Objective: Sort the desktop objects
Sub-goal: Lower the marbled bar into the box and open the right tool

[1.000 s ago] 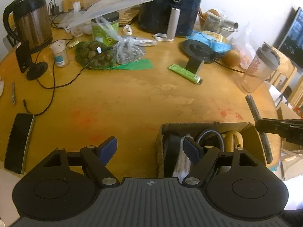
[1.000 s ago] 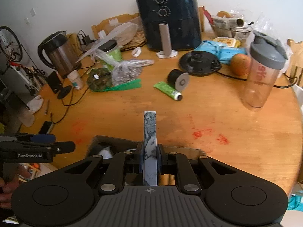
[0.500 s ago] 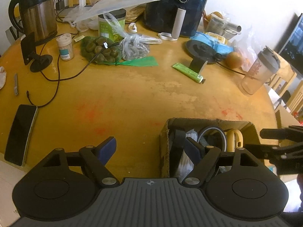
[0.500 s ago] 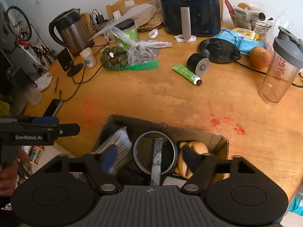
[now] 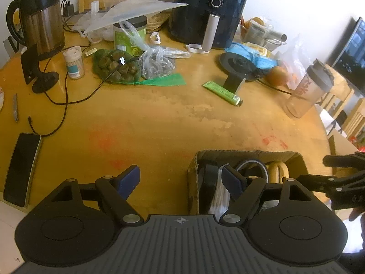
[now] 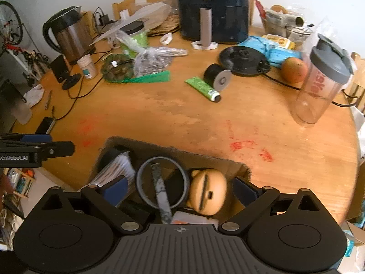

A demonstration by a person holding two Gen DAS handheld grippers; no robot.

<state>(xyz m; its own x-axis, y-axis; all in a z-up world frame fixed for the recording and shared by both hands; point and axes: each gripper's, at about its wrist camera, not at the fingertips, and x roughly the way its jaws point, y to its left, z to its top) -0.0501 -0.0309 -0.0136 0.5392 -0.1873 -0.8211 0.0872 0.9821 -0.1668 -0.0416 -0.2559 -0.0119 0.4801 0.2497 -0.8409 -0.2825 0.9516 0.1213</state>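
Note:
A cardboard box [image 6: 173,150] stands at the table's near edge; it also shows in the left wrist view [image 5: 251,153]. In it lie a marbled grey bar [image 6: 160,189], a grey ring [image 6: 142,178], a tan toy head [image 6: 208,190] and a white packet [image 6: 118,166]. My right gripper [image 6: 180,190] is open and empty, just above the box. My left gripper [image 5: 181,179] is open and empty, over the table at the box's left wall. A green tube [image 6: 202,88] and a black spool [image 6: 216,76] lie mid-table.
An air fryer [image 6: 212,6], kettle [image 6: 68,32], shaker bottle [image 6: 319,84], orange [image 6: 293,69], bagged nuts [image 5: 115,68] and cables crowd the far half of the table [image 6: 159,114]. A phone [image 5: 21,167] lies at the left edge.
My right gripper opened and let the marbled bar drop into the box, then opened wider. My left gripper stayed open and hardly moved.

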